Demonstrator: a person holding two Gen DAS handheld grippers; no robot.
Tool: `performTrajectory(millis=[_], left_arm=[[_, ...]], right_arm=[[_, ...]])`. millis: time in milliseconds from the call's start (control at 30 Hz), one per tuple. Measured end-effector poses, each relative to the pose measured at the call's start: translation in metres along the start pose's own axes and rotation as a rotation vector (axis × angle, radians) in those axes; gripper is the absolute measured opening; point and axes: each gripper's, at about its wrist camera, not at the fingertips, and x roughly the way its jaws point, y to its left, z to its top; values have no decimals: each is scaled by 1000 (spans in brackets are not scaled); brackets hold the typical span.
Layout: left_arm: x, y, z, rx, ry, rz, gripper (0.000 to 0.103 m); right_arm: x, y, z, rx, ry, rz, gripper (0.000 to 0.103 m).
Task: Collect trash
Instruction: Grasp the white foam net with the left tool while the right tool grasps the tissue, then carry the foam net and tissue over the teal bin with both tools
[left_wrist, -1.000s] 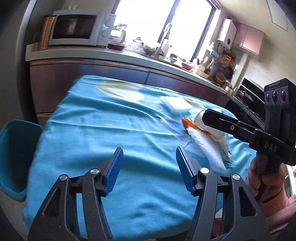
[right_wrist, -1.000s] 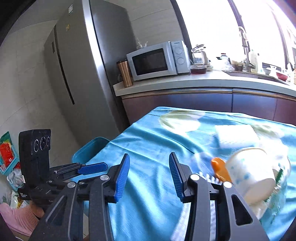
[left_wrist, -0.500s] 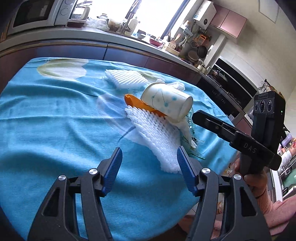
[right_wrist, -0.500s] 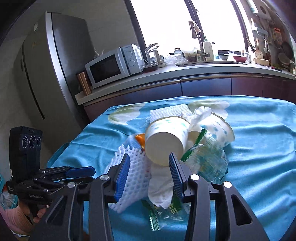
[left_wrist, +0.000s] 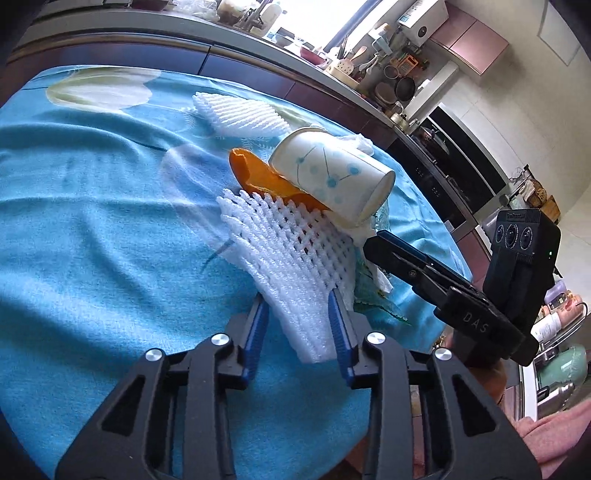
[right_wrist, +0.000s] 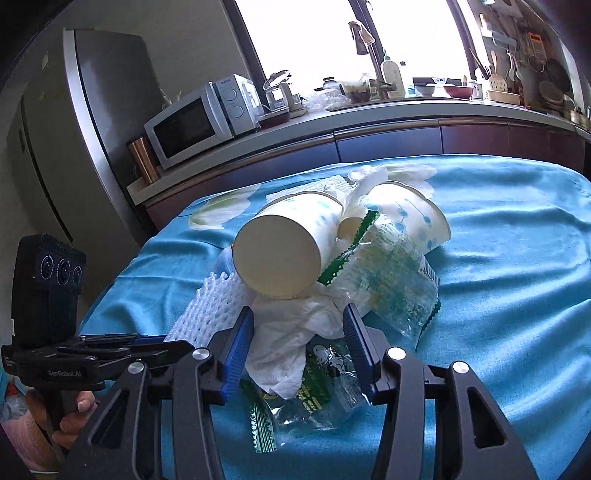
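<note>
Left tool (left_wrist: 297, 314) just closed onto white foam net (left_wrist: 291, 258), right tool (right_wrist: 299, 341) just widened, apart around crumpled tissue (right_wrist: 291, 332), snack wrappers (right_wrist: 391, 280) at two o'clock, tipped paper cups (right_wrist: 288, 251) at twelve, blue-clothed counter (right_wrist: 509, 258), microwave (right_wrist: 203, 118) far at ten.

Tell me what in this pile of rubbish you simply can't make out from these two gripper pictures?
- Orange scrap, left wrist view: the paper cup and foam net cover most of it.
- Second cup, right wrist view: half hidden behind a clear wrapper.
- Crumpled tissue: its lower edge is hidden by the right gripper.
- Printing on the green-edged wrapper: too small to read.
</note>
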Motion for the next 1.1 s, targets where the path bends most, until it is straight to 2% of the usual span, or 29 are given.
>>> performTrajectory(millis=[133,200,400,767,1100], left_arm=[[-1,0,0,-1,-4,-6,20],[-3,0,0,2,-14,-2,18],[-15,-2,0,17,-43,10,14],[-51,4,-6,26,-106,56,13],[-92,21,-15,3,-164,109,13]], right_arm=[[4,1,-2,-4,8,-7,45],[5,0,-2,-1,20,-4,32],[1,-2,-4,0,25,13,13],[-14,18,1,-36,19,124,11],[-7,46,-1,-69,54,220,11]])
